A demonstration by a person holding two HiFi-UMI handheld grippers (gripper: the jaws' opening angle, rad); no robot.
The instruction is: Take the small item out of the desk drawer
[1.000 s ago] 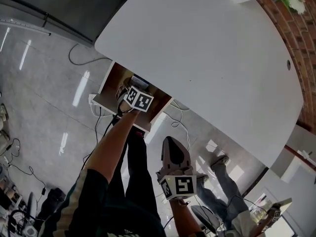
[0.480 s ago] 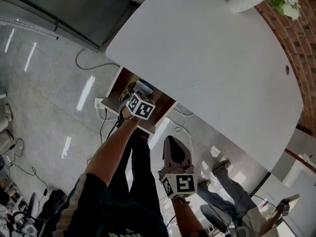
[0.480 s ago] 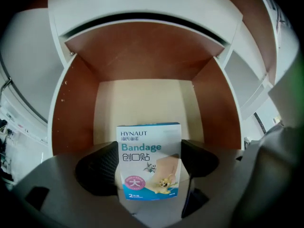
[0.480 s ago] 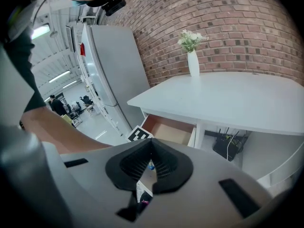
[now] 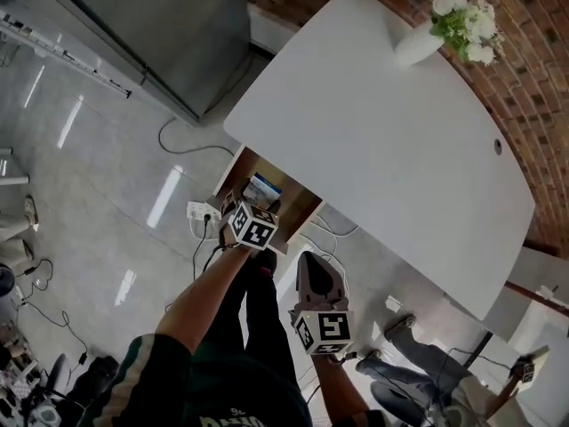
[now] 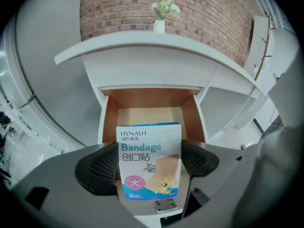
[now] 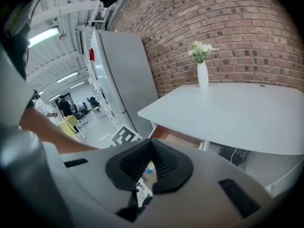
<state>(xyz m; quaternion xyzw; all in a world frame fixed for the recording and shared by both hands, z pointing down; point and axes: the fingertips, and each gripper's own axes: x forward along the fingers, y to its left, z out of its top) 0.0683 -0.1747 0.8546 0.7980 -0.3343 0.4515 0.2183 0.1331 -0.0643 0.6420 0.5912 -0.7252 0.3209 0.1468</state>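
In the left gripper view a white and blue bandage box (image 6: 149, 160) stands upright between the black pads, and my left gripper (image 6: 148, 164) is shut on it. Behind it the wooden drawer (image 6: 149, 114) hangs open under the white desk (image 6: 156, 44), its floor bare. The head view has the left gripper (image 5: 255, 205) just in front of the drawer (image 5: 298, 205), with the box (image 5: 262, 188) over the drawer's front edge. My right gripper (image 5: 313, 263) hangs lower, near the person's legs. Its pads (image 7: 164, 167) meet with nothing between them, so the right gripper (image 7: 149, 167) is shut.
A white vase of flowers (image 5: 418, 43) stands at the desk's far end by the brick wall (image 5: 533, 132). A tall grey cabinet (image 5: 151, 25) is left of the desk. Cables and a power strip (image 5: 197, 212) lie on the floor by the drawer. Another person's legs (image 5: 400, 372) are at lower right.
My left gripper has drawn back out of the drawer toward the person with the bandage box in it. The head view has shifted, and more of the wall shows. The right gripper stays put.
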